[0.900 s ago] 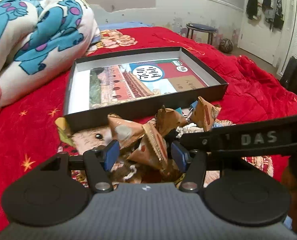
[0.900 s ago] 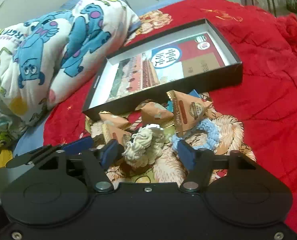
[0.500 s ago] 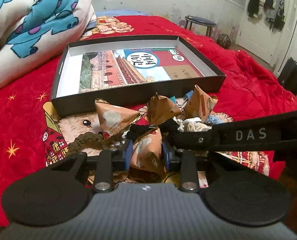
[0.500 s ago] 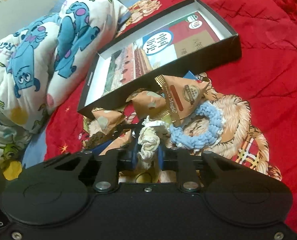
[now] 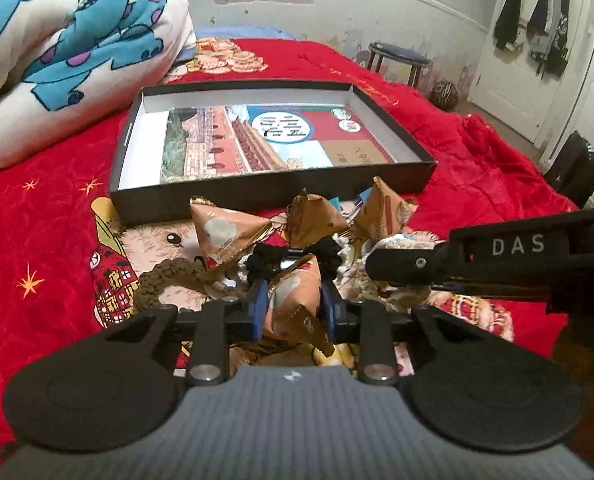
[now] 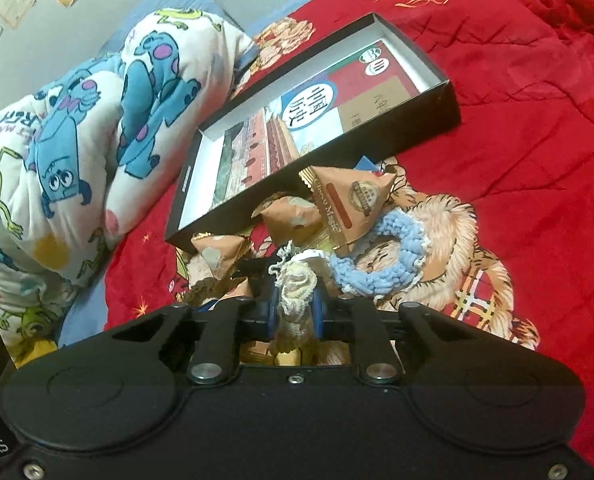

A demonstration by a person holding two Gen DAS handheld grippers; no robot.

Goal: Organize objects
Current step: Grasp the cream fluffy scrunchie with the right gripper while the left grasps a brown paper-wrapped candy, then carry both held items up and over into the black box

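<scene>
A brown snack packet [image 5: 297, 300] is now clamped by the left gripper [image 5: 293, 308], a cream yarn ring [image 6: 295, 292] by the right gripper [image 6: 295, 312]; both jaws were open earlier.

Soft indoor light, fisheye bend
We see even, slightly dim lighting, gentle shadows, curved dark-cornered edges, mild blur, and no harsh glare

The open box [image 5: 273, 196] lies on the bed [image 5: 49, 216] at frame centre, with the rolled quilt [image 5: 69, 40] at upper left. The snack packets [image 5: 229, 232] and yarn rings [image 6: 381, 256] are heaped just before the box's near wall. A stool [image 5: 397, 56] stands behind the bed, upper right.
</scene>
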